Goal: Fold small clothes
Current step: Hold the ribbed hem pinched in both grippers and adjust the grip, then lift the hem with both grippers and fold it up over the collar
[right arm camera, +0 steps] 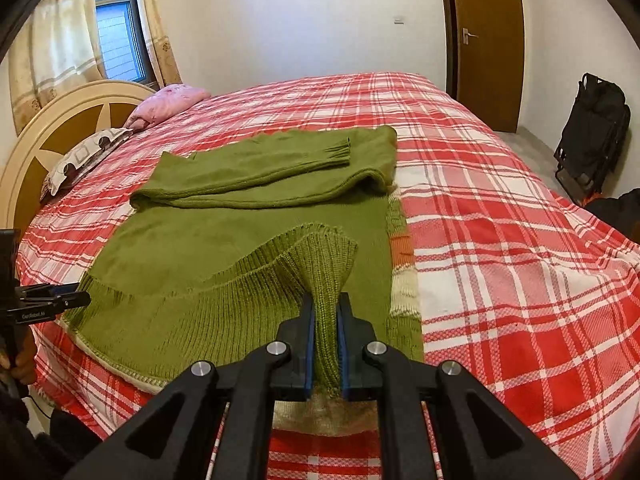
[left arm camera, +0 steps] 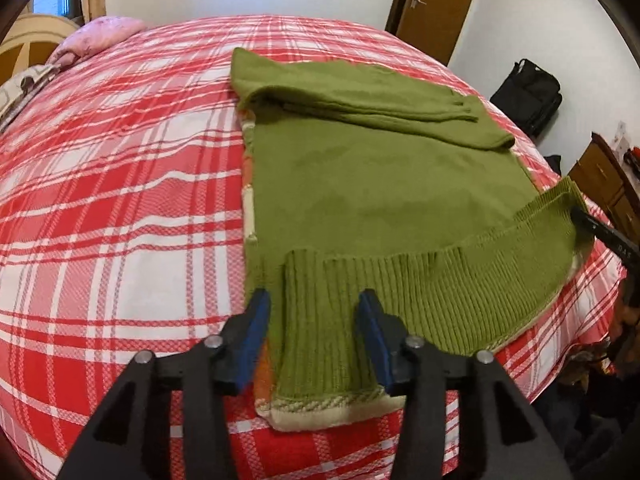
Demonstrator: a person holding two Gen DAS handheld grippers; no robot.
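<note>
A green knit sweater lies flat on the red-and-white plaid bed, its sleeves folded across the chest. My left gripper is open, its blue pads standing on either side of the ribbed hem corner without pressing on it. A cream and orange layer shows under that corner. My right gripper is shut on the other corner of the ribbed hem, which rises bunched above the sweater. The left gripper shows at the left edge of the right wrist view, and the right gripper at the right edge of the left wrist view.
A pink pillow and a patterned pillow lie by the headboard. A brown door and a black bag stand beyond the bed's far side. Wooden drawers stand close to the bed's right edge.
</note>
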